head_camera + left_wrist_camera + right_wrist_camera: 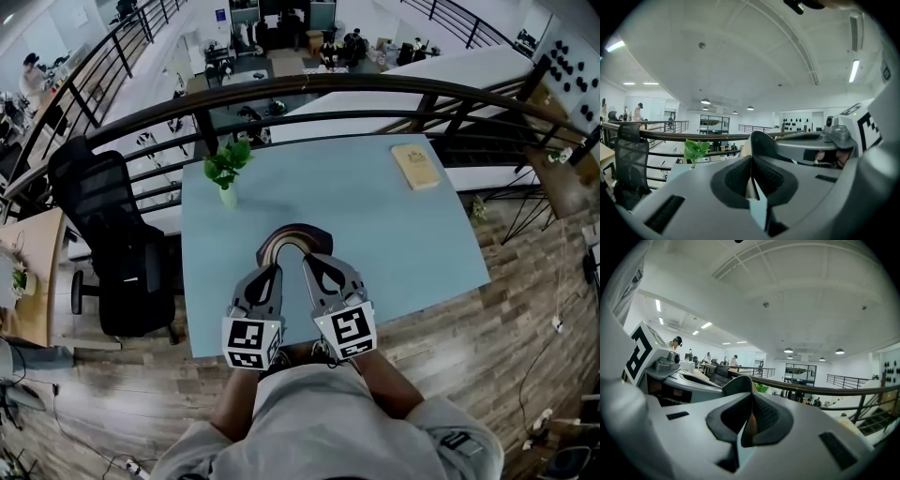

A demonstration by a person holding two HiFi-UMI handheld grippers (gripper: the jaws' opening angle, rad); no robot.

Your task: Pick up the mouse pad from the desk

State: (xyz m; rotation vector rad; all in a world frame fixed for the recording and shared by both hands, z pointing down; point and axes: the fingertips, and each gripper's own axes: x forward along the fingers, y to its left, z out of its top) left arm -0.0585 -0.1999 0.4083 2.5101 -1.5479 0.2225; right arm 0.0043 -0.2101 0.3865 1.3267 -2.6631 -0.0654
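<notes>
At the lower middle of the head view, the mouse pad [292, 239] is bowed up into an arch over the near half of the light-blue desk [375, 225]. One end sits in each tool. The left gripper [265, 274] is clenched on the pad's left end, and its own view shows the jaws pressed onto a thin edge. The right gripper [315, 268] is clamped on the other end the same way. The two grippers sit side by side just inside the desk's near edge.

There's plenty of bare desktop to the right and beyond. The potted plant [227, 167] stands near the upper-left corner, well apart from the pad, and a tan notebook [415, 166] lies by the upper-right edge. A black office chair [112, 244] crowds the desk's left side. A dark railing [375, 89] curves past the far edge.
</notes>
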